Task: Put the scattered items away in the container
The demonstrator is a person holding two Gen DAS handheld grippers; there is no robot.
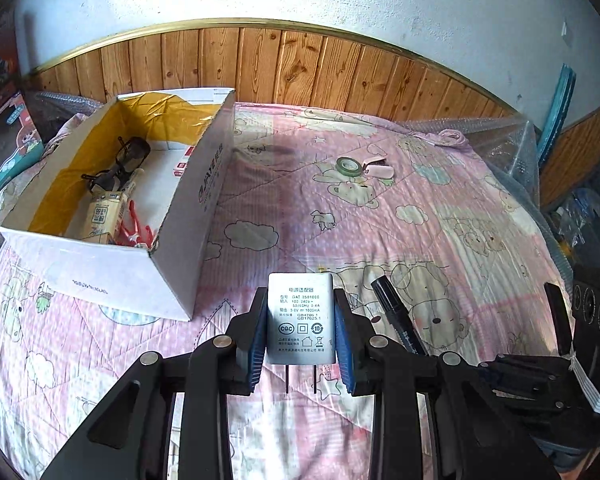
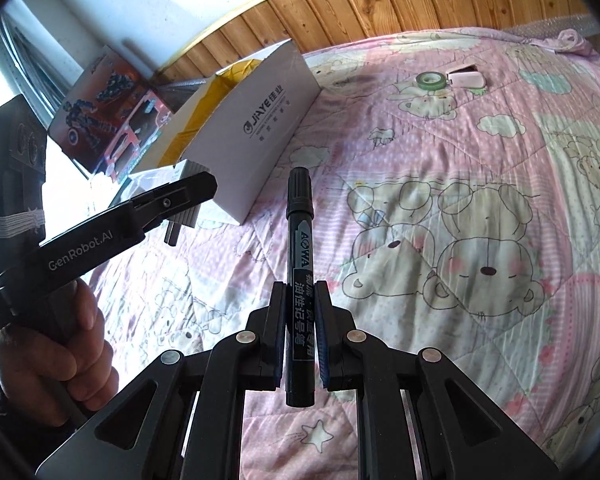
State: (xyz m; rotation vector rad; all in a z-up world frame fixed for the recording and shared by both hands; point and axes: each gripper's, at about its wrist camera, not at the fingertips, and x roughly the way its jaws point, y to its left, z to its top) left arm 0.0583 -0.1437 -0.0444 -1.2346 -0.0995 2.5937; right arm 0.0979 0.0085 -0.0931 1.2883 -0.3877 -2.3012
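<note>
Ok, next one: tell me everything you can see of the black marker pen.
The black marker pen is a thick, plastic-looking cylinder with a ribbed cap, capped. Its barrel label reads AOWA above white Chinese characters. It is clamped mid-barrel between the blue pads of the right tongs, which are shut on it. The cap points away from the camera and the butt sticks out behind the pads. It is held above the pink cartoon quilt, apparently clear of it. The left view shows it beside the left tongs.

Both wrist views look forward, low over the quilt (image 1: pixel 380 216), sharing the box (image 1: pixel 204 184).
</note>
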